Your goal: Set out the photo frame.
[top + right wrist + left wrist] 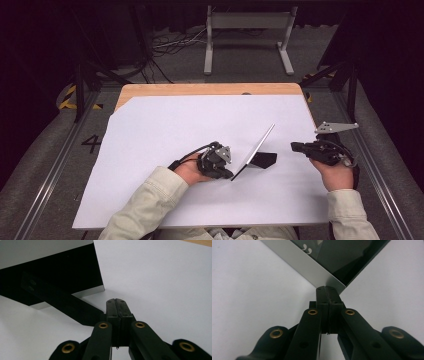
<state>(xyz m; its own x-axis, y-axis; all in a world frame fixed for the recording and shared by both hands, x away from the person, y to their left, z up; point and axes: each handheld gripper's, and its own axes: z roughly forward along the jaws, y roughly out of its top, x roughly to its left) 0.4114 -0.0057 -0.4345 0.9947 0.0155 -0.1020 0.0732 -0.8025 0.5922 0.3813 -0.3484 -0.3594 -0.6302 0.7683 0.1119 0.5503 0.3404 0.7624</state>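
A silver-edged picture frame (258, 147) stands tilted on the white sheet (165, 130), propped by a black back leg (265, 159). My left gripper (229, 173) is shut, its tips meeting the frame's near lower corner. In the left gripper view the closed gripper (326, 289) touches that silver corner of the frame (312, 270); nothing shows between the jaws. My right gripper (295, 146) is shut and empty, a little to the right of the leg. In the right gripper view the gripper (117, 301) lies beside the leg (67, 305), below the frame's dark back (62, 270).
The white sheet covers most of a wooden table (200, 89), whose far edge shows bare. Beyond it on the floor stand a grey metal frame (247, 22) and loose cables (170, 42). Rails (55, 165) run along both sides.
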